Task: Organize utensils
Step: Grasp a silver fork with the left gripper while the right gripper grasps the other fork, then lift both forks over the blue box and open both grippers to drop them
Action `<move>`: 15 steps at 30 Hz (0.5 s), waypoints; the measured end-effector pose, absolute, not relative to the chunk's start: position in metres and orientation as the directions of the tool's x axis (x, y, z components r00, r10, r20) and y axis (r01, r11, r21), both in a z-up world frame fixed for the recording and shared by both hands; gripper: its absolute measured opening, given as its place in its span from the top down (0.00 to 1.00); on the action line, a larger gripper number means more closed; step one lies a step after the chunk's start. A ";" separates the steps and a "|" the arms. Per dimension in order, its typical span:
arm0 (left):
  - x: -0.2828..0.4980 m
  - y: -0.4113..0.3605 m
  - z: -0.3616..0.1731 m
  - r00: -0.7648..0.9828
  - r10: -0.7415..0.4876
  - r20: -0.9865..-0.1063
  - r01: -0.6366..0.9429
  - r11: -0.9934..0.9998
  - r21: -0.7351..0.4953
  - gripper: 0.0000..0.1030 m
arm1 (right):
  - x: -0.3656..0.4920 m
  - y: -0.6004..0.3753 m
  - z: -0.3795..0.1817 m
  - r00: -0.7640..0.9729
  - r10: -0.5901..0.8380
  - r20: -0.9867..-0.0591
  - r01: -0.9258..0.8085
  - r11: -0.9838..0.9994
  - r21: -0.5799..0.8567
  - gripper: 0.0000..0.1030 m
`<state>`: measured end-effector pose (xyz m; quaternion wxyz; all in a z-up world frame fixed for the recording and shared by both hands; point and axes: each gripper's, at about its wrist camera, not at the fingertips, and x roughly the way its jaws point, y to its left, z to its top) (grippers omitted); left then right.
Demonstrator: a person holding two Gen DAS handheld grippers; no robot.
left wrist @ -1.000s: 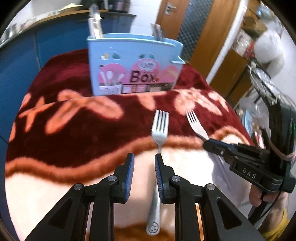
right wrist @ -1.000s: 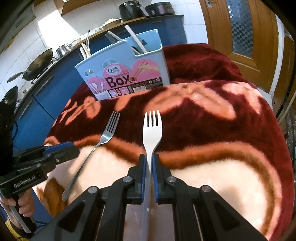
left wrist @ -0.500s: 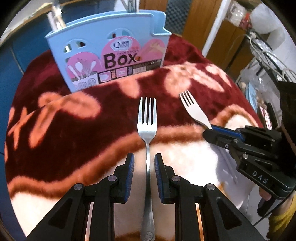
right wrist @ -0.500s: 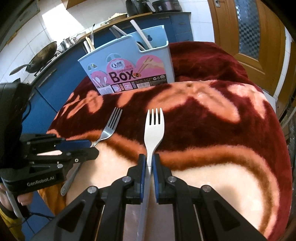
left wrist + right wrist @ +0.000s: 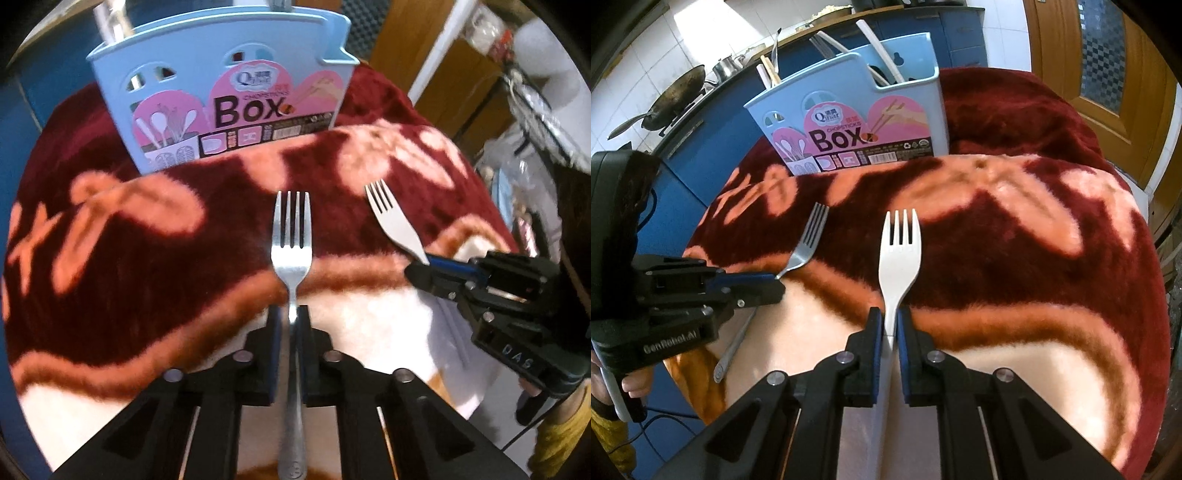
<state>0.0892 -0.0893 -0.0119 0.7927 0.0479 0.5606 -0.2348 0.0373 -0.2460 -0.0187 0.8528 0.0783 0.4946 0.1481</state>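
My left hand-held gripper is clamped on the metal fork, my right hand-held gripper on the white fork; both must yet go into the blue box at 12 o'clock.

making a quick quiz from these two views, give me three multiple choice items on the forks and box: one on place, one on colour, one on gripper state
1. Where is the blue box relative to the two forks?
A. beyond their tines, further along the blanket
B. between the two handles
C. lying flat on top of them

2. What colour is the fork in the right gripper?
A. black
B. white
C. red

3. What is the state of the left gripper?
A. wide open above a spoon
B. shut with nothing in it
C. shut on the metal fork

Answers:
1 A, the box stands upright past both sets of tines in both views.
2 B, the right wrist view shows a plain white fork.
3 C, its pads press the metal handle from both sides.
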 end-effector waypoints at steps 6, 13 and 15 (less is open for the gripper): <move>0.078 -0.072 -0.007 0.341 -0.392 -0.854 0.379 0.889 -0.256 0.97 | 0.027 -0.251 -0.016 0.511 0.377 -0.773 -0.161 0.925 0.344 0.93; 0.061 -0.053 0.014 0.507 -0.428 -0.748 0.348 0.896 -0.276 0.97 | 0.011 -0.246 0.006 0.624 0.419 -0.659 -0.203 0.902 0.382 0.93; 0.058 -0.049 0.024 0.555 -0.438 -0.707 0.348 0.894 -0.281 0.97 | 0.009 -0.243 0.015 0.659 0.421 -0.624 -0.219 0.900 0.376 0.93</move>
